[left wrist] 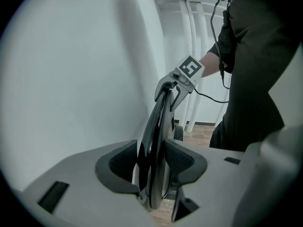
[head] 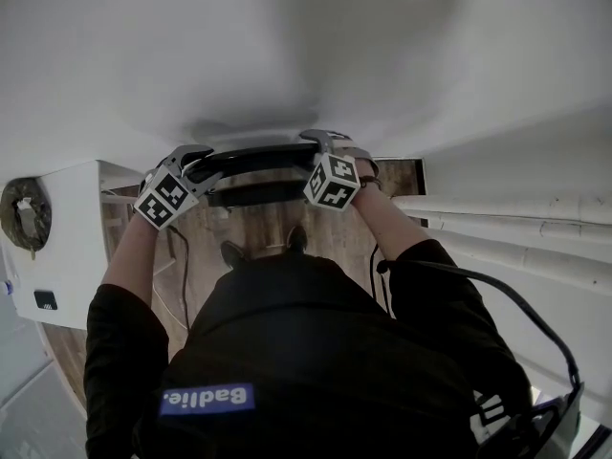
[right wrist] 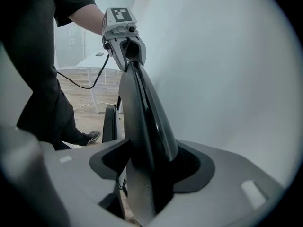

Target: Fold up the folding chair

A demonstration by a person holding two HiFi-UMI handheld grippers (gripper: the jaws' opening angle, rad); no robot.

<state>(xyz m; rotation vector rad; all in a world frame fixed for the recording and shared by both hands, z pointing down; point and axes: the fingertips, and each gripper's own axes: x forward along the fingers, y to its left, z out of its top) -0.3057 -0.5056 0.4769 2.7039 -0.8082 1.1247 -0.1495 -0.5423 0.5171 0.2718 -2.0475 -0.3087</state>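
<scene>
White wall (head: 287,46) flanks upright folding chair (head: 253,159), spanning left-right.

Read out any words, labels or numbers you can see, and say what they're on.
Blue tag on the person's black shirt: a personal tag, left unread.
Marker cubes: black-and-white squares only, no words.
No other text shows.

right claw (right wrist: 151,170) | jaws apart round folding chair (right wrist: 142,108) (glossy black) | left claw (right wrist: 127,53) beyond
</scene>
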